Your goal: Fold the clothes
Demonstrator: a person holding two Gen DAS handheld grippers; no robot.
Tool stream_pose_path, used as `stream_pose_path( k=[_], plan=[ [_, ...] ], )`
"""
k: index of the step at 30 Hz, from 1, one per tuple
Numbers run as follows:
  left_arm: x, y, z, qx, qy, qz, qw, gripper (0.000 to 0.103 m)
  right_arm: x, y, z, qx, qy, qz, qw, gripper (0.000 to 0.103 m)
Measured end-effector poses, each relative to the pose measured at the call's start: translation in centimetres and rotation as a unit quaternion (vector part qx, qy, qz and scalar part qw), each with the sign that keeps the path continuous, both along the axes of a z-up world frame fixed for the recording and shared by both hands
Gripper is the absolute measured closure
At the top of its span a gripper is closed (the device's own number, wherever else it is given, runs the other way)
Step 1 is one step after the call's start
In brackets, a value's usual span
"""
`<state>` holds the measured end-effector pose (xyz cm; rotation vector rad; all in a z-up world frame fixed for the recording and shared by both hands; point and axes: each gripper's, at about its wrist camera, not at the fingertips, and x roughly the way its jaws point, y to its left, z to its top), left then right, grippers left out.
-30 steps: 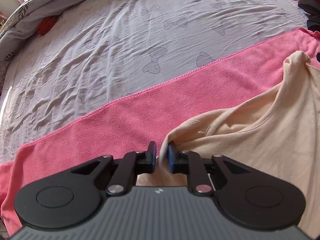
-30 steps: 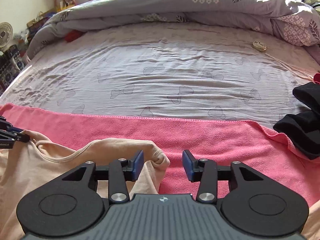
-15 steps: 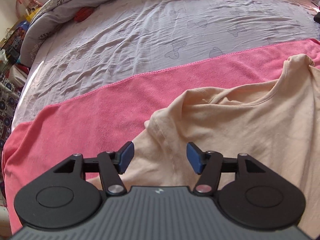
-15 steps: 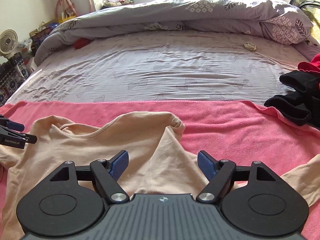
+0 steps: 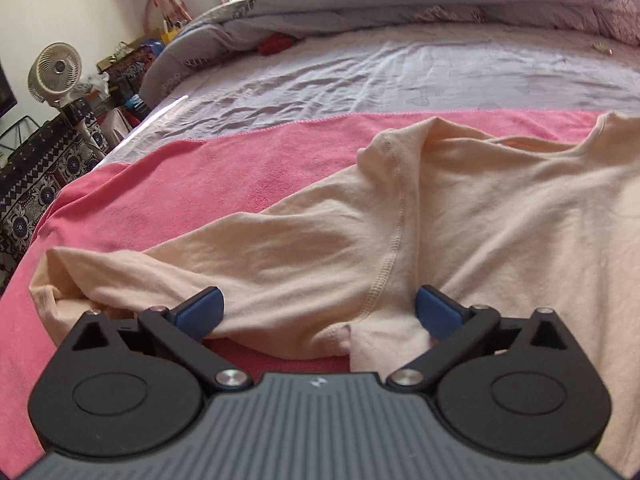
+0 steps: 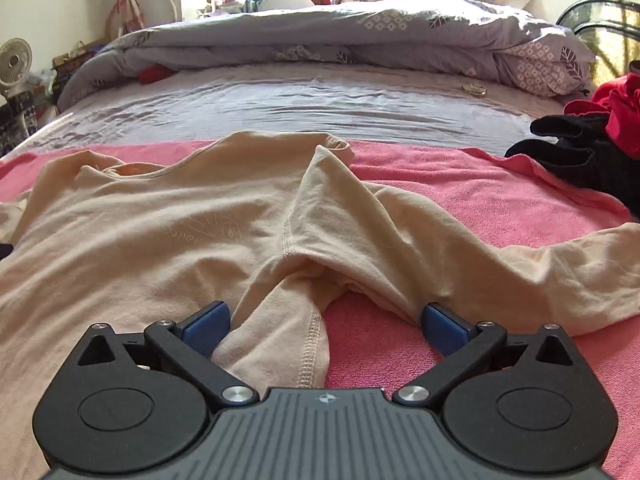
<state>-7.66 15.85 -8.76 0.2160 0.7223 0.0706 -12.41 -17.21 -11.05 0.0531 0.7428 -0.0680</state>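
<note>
A pale peach long-sleeved shirt (image 5: 460, 208) lies front up on a pink towel (image 5: 192, 184) spread over the bed. In the left wrist view my left gripper (image 5: 319, 312) hovers at the shirt's left armpit seam, its jaws opening wide, blue pads clear of the cloth. That sleeve (image 5: 168, 264) runs out to the left. In the right wrist view the shirt (image 6: 140, 232) fills the left half. My right gripper (image 6: 326, 322) stands over the right armpit fold, jaws opening wide, gripping nothing. The right sleeve (image 6: 540, 268) trails right.
A lilac sheet (image 6: 320, 108) covers the bed beyond the pink towel (image 6: 500, 200). A bunched duvet (image 6: 340, 36) lies along the far side. Black clothes (image 6: 580, 160) and a red garment (image 6: 624, 112) sit at the right. A fan (image 5: 54, 72) and clutter stand left of the bed.
Both grippers let go of the shirt's shoulders, opened wide and drew back down toward the armpits. The shirt now lies spread on the towel with its sleeves out.
</note>
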Motion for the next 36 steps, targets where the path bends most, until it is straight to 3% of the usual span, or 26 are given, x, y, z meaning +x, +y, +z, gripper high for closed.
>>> stream_pose_path(
  k=[3,9,36],
  plan=[
    [-0.6,0.8,-0.3,-0.026,-0.02,0.002,0.9995,0.0,-0.2,-0.1,0.0,0.001,-0.001,0.0,1.0,0.0],
    [-0.5,2.1,-0.2,-0.076,-0.009,0.008,0.997,0.0,0.1,-0.1,0.0,0.001,0.0,0.002,1.0,0.0],
    [-0.3,2.0,-0.3,-0.072,-0.008,0.008,0.9973,0.0,0.1,0.0,-0.1,0.002,0.001,-0.002,1.0,0.0]
  ],
)
